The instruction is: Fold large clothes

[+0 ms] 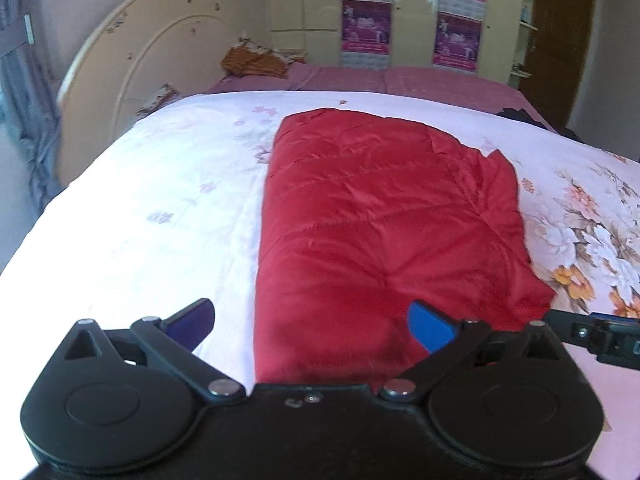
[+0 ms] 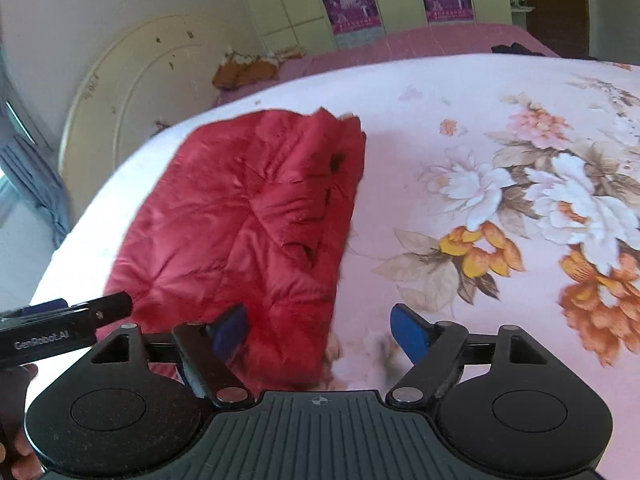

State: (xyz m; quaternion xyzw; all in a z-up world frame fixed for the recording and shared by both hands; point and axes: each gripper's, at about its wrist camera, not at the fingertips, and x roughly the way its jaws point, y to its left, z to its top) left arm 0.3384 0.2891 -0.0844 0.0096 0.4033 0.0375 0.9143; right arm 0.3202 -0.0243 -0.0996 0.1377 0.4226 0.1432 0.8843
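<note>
A red quilted garment (image 1: 384, 224) lies folded into a long rectangle on the floral bedsheet (image 1: 152, 200). It also shows in the right wrist view (image 2: 248, 216). My left gripper (image 1: 312, 324) is open and empty, its blue fingers spread over the garment's near left edge. My right gripper (image 2: 320, 332) is open and empty, straddling the garment's near right corner. The left gripper's body (image 2: 60, 320) shows at the left of the right wrist view; the right gripper's body (image 1: 592, 332) shows at the right of the left wrist view.
A cream headboard (image 1: 132, 80) stands at the left. A pink mattress (image 1: 400, 80) with an orange cloth (image 1: 256, 64) lies beyond the sheet. A wardrobe with purple posters (image 1: 456, 32) lines the back wall. A dark item (image 1: 520, 116) lies at the far right.
</note>
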